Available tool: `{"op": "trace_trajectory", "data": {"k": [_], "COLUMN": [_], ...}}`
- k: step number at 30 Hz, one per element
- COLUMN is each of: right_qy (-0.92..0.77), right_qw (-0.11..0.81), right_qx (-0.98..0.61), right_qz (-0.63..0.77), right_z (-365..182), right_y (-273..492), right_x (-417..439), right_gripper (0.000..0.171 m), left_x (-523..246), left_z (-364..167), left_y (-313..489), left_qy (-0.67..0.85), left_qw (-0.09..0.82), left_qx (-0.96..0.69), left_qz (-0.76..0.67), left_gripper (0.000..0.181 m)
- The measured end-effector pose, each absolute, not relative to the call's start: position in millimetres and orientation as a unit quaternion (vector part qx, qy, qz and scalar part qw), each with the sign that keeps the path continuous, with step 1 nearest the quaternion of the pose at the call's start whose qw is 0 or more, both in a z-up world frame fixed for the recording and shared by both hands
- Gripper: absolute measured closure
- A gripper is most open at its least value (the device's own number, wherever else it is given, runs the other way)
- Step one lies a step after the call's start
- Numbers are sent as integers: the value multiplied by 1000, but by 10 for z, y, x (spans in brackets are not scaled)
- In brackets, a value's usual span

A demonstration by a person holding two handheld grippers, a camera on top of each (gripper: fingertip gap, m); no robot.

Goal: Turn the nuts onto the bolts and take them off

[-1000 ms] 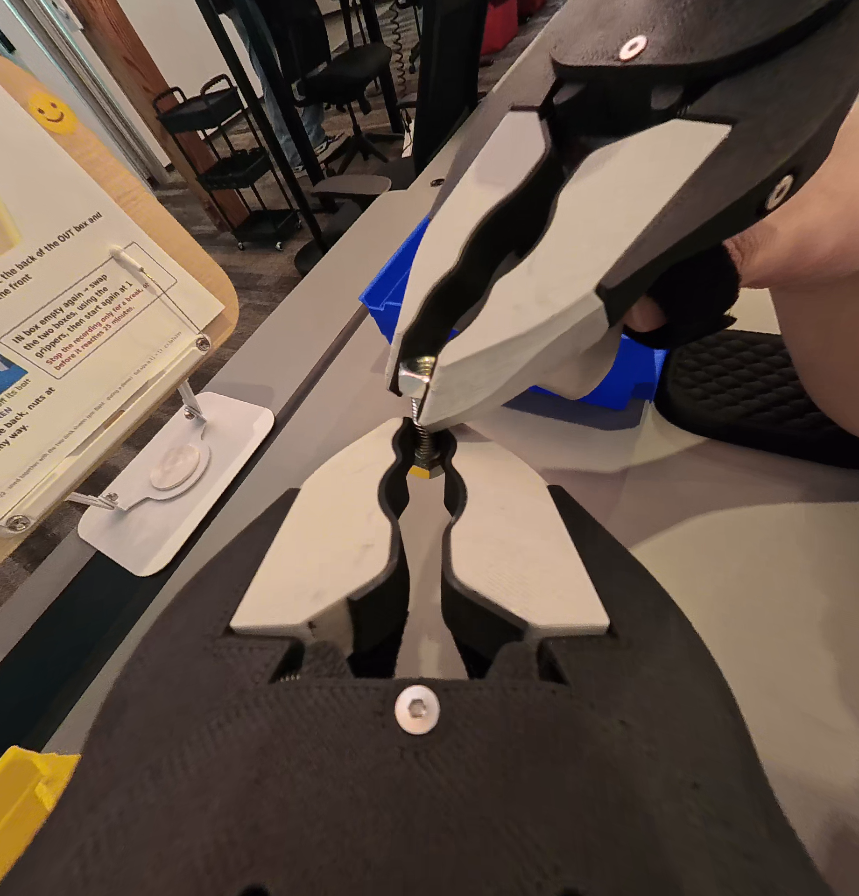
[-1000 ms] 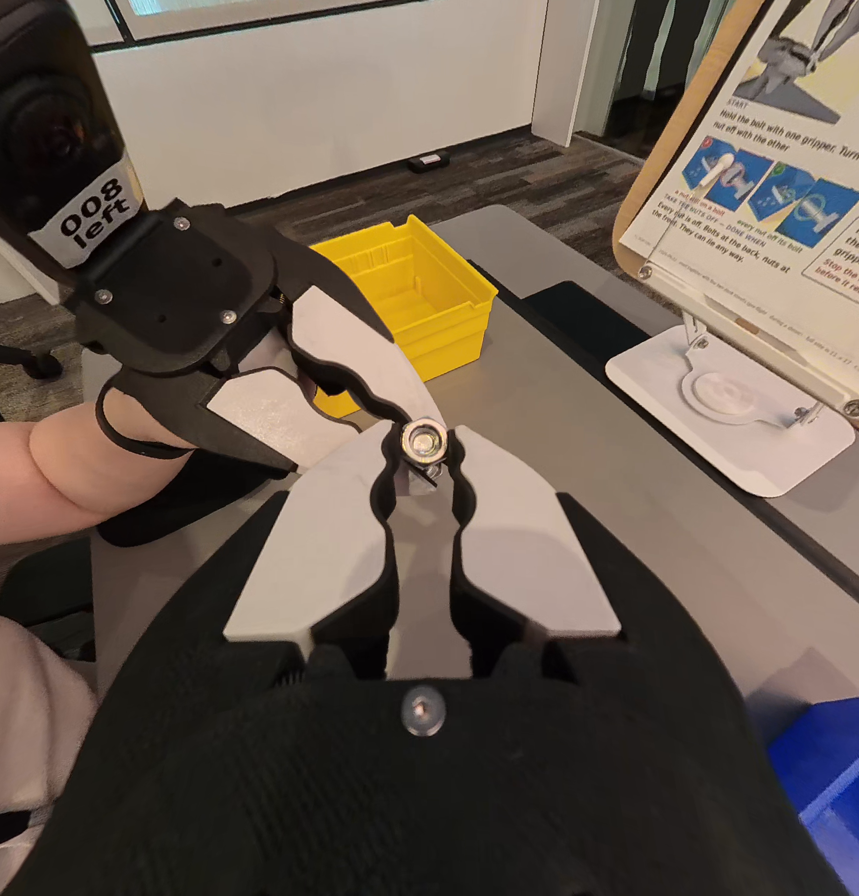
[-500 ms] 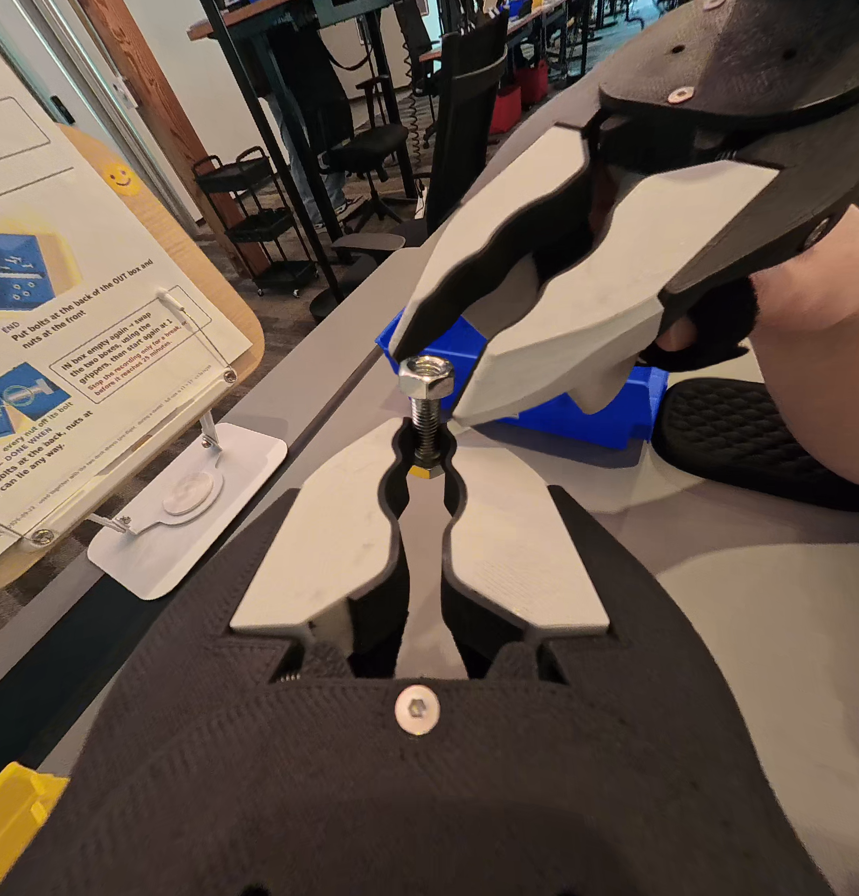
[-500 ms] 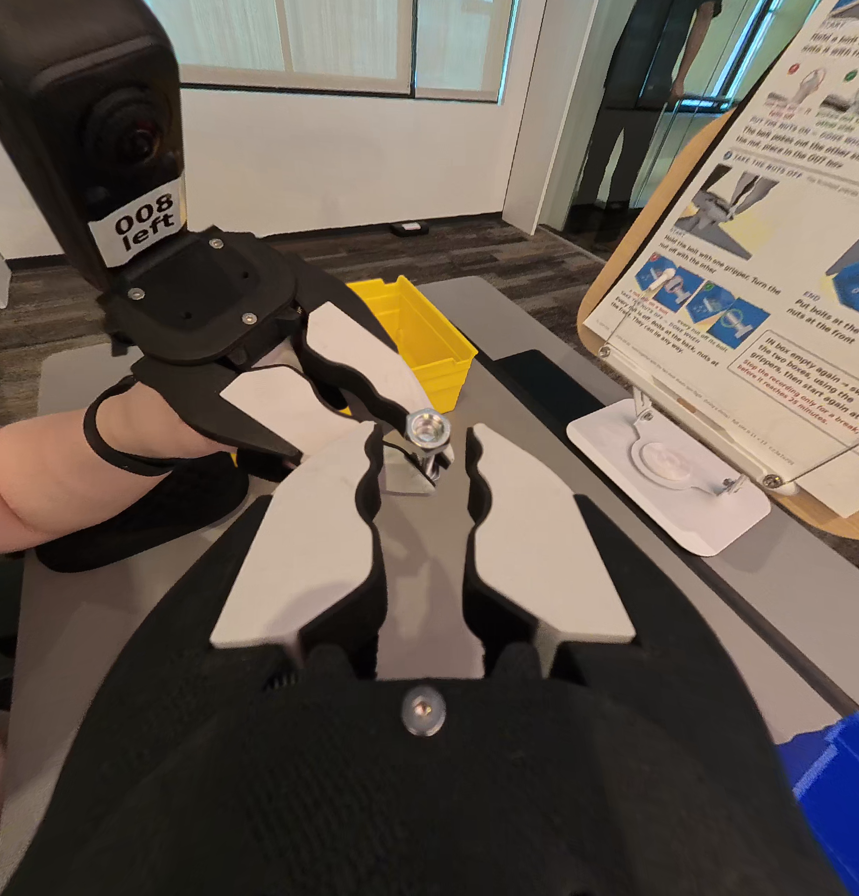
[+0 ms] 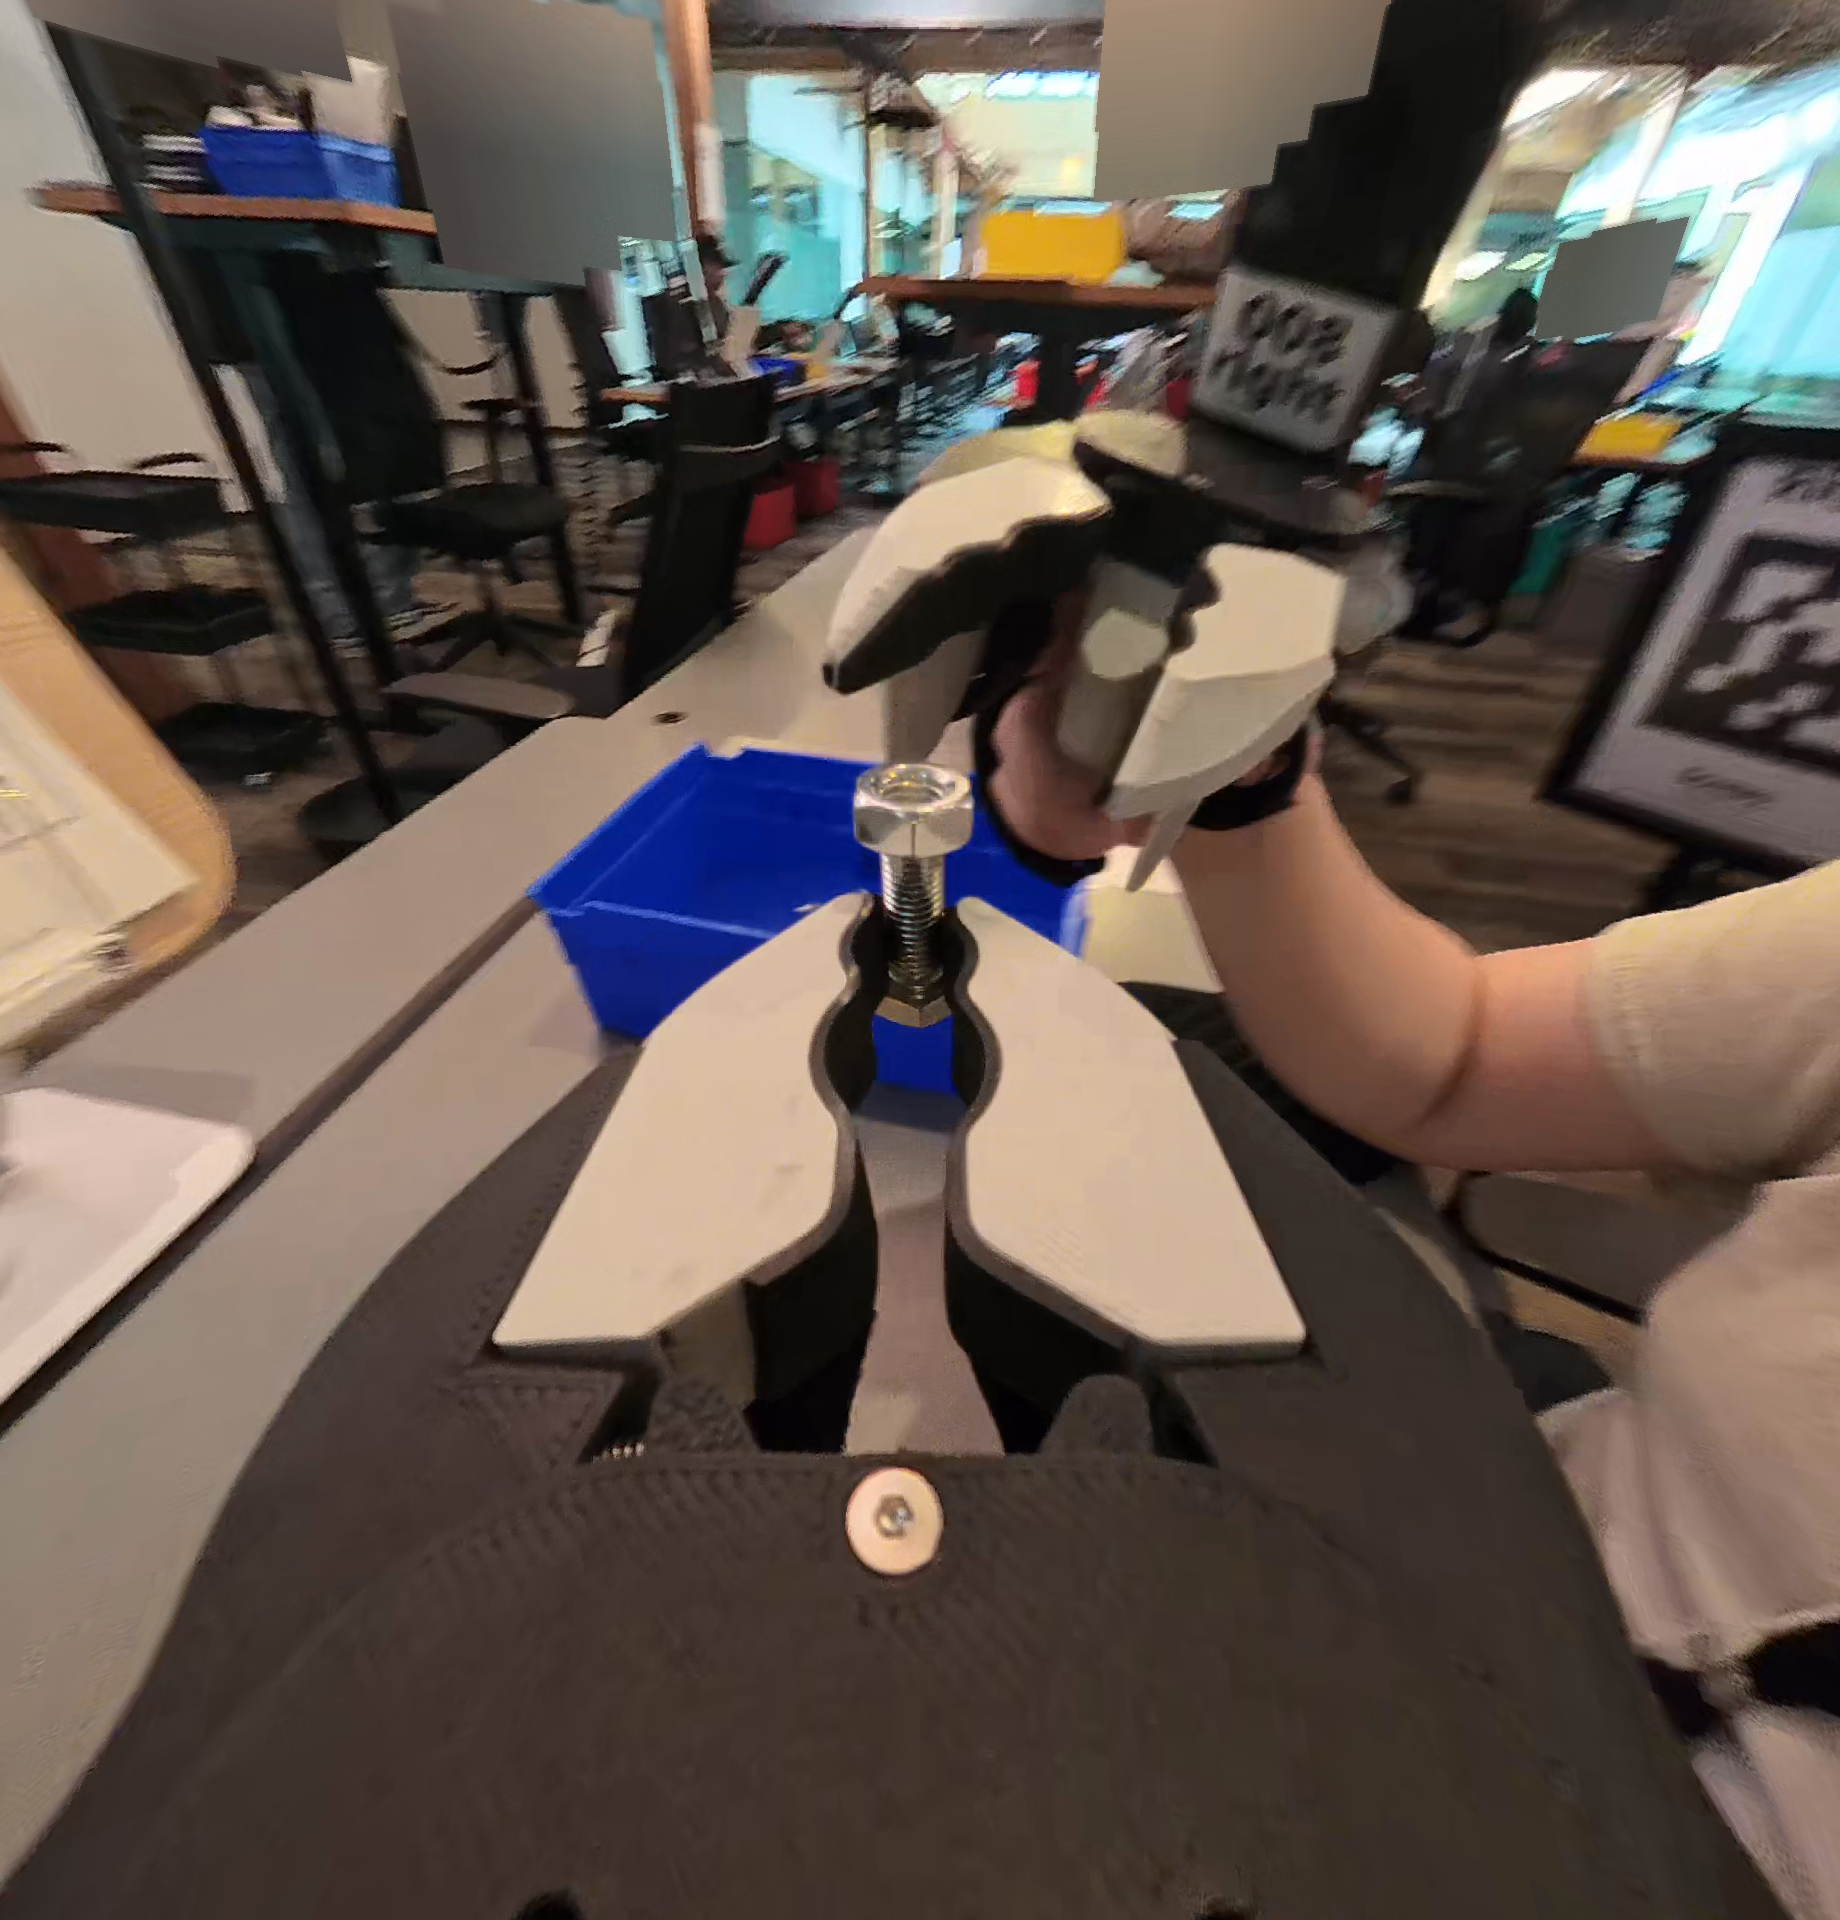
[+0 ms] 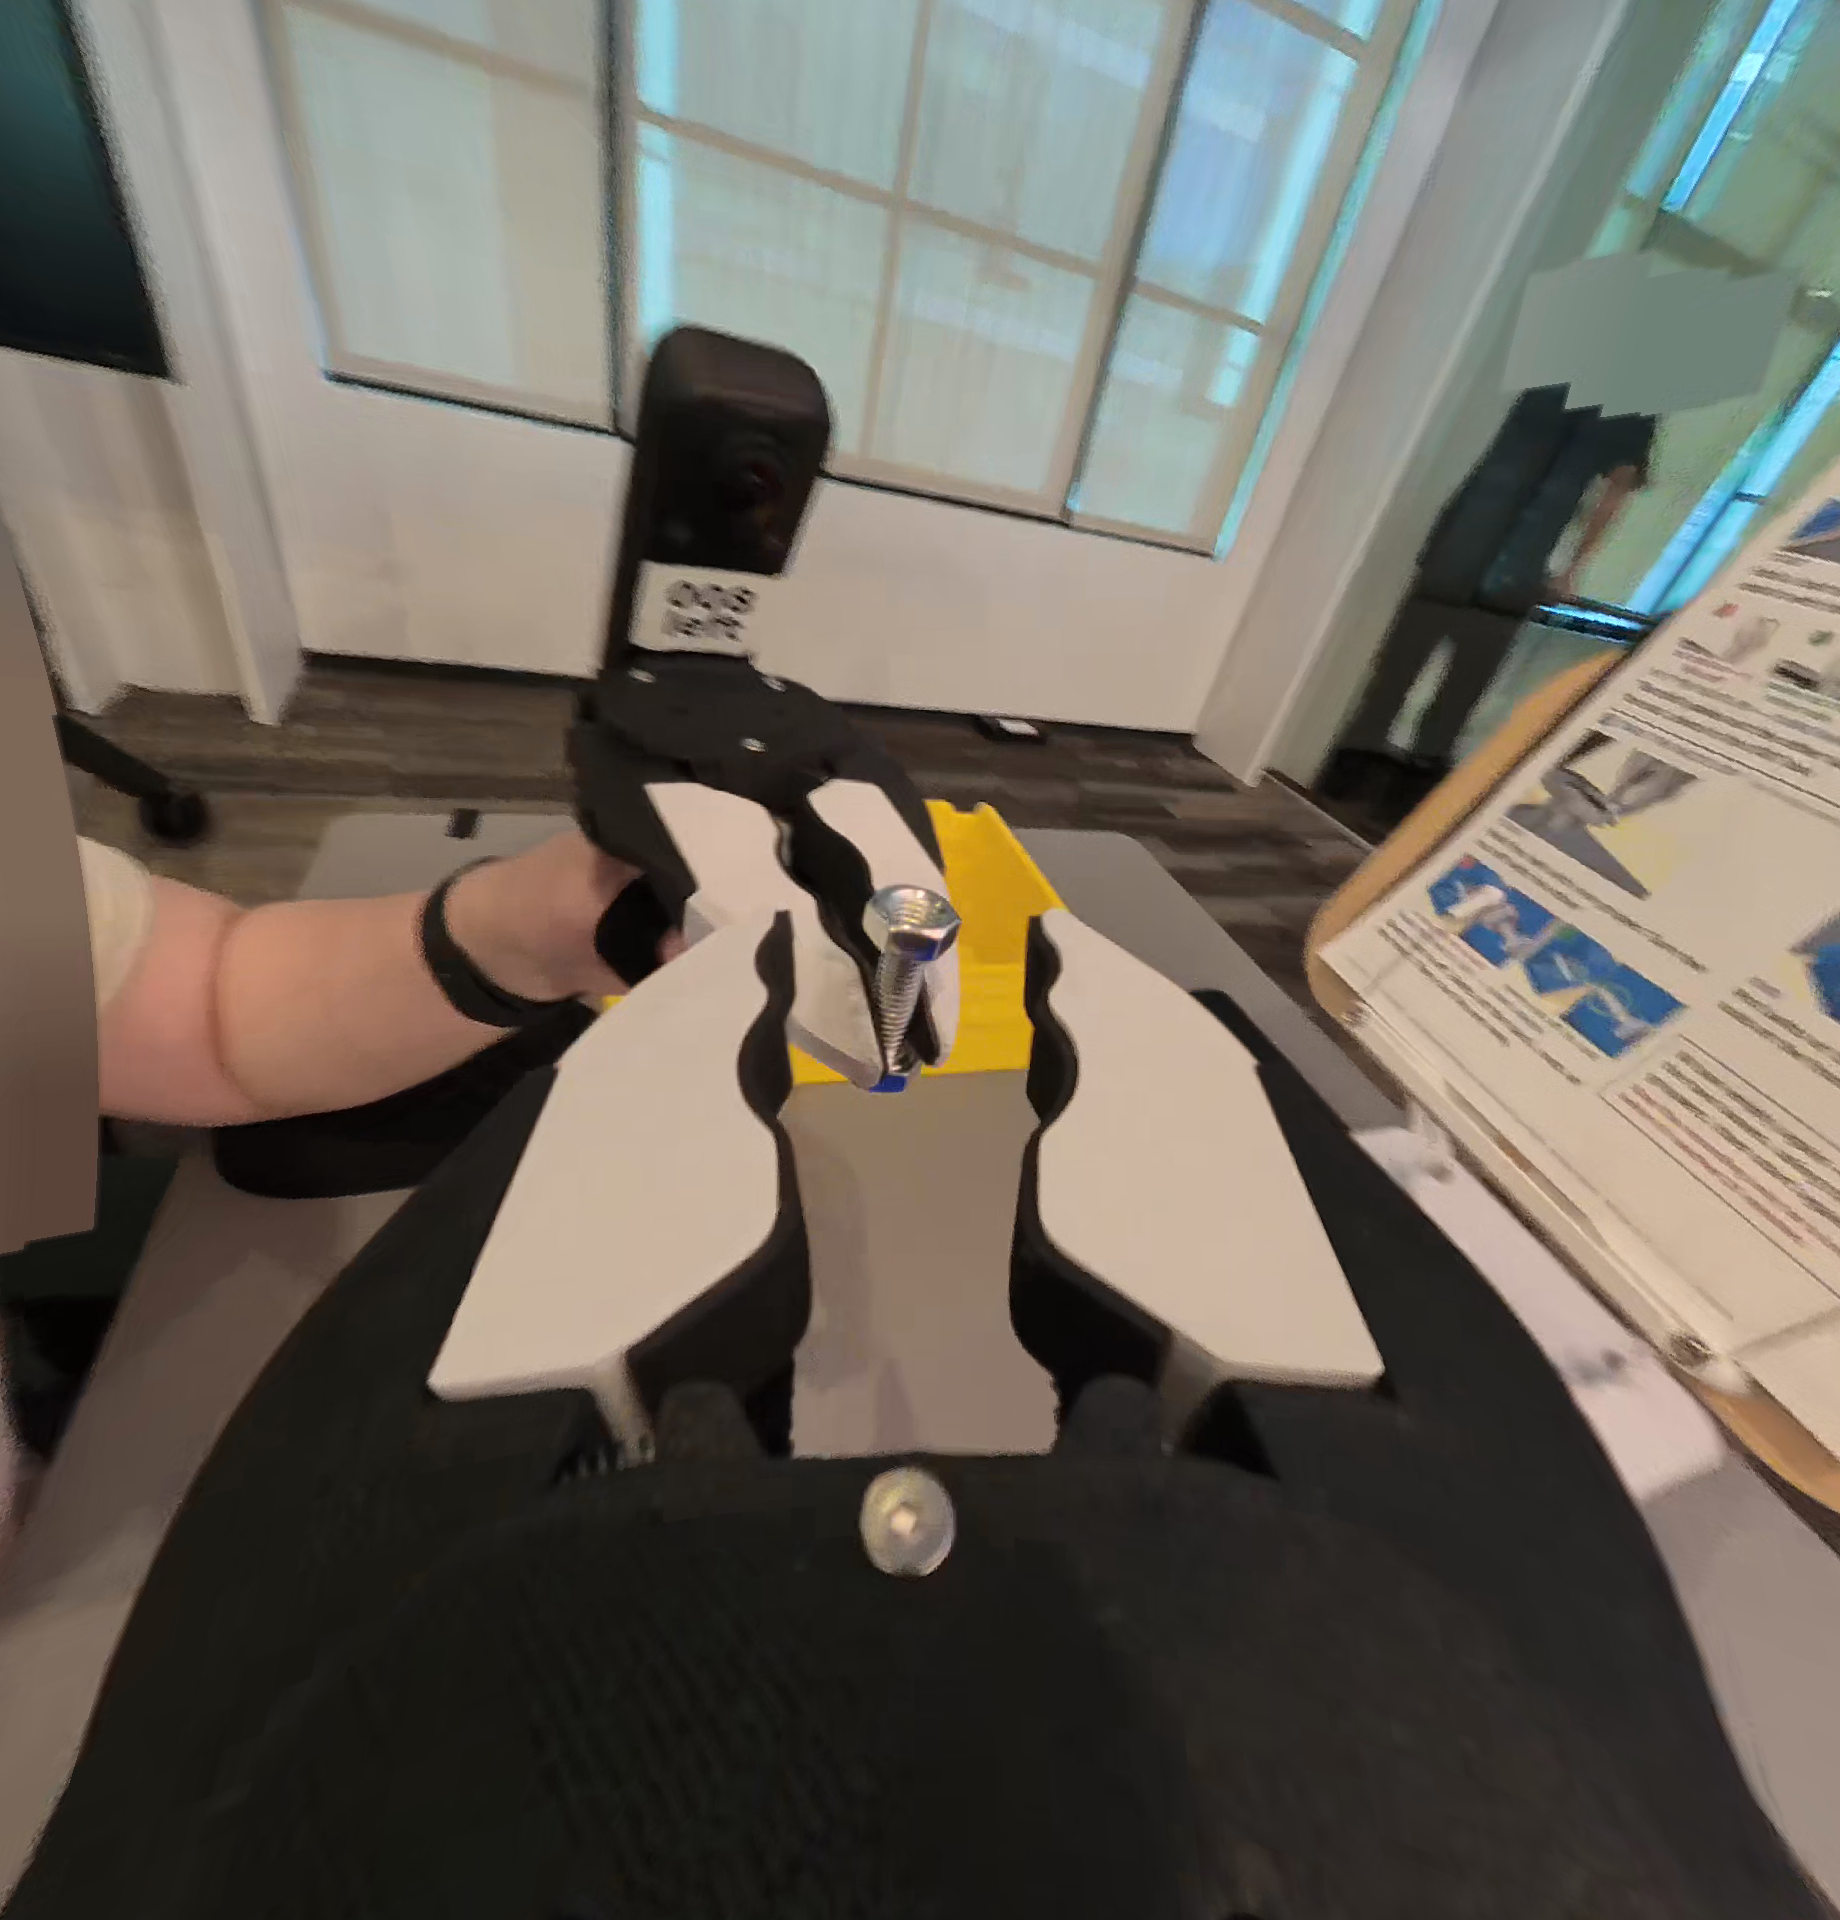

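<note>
The nut (image 5: 912,812) was seen seated at the very top of the bolt (image 5: 910,914), at the free end of the thread, while the bolt's lower end, with what looked like its head, was clamped upright between the jaws of the left gripper (image 5: 910,935). The whole length of bare thread below the nut suggested that it was nearly off — or barely on; which direction it was being turned could not be told. The right gripper (image 6: 911,997) was held apart from the bolt, its jaws released and empty, raised above and behind the nut in the left wrist view. The step in hand was judged to be a regrasp between turns, with the last few turns left if the nut was coming off. A blue bin (image 5: 729,873) was seen on the table (image 5: 396,997) just behind the bolt, a yellow bin (image 6: 983,935) beyond the left gripper, and an instruction board (image 6: 1643,1039) at the table's edge — the contents of both bins could not be made out.
</note>
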State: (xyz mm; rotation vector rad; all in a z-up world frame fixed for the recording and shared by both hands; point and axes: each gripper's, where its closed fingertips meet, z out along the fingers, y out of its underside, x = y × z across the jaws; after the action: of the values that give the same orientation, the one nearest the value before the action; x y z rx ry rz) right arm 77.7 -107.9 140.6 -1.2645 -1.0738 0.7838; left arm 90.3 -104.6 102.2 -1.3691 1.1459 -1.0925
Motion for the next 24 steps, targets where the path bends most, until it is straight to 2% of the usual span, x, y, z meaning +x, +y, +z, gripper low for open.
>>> {"op": "trace_trajectory", "data": {"k": [6,24], "right_qy": [-468,-485], "right_qw": [574,554], "right_qx": [-505,-513], "right_qz": [445,441], "right_z": [1493,1424], "right_y": [-1255,-1317], "right_x": [780,704], "right_gripper": [123,126], "left_x": [933,863], "left_z": [1088,1118], "left_y": [-1239,-1183], "left_qy": [491,489], "left_qw": [469,487], "left_qx": [-531,-542], "left_qz": [-508,-480], "left_gripper": [172,172]}}
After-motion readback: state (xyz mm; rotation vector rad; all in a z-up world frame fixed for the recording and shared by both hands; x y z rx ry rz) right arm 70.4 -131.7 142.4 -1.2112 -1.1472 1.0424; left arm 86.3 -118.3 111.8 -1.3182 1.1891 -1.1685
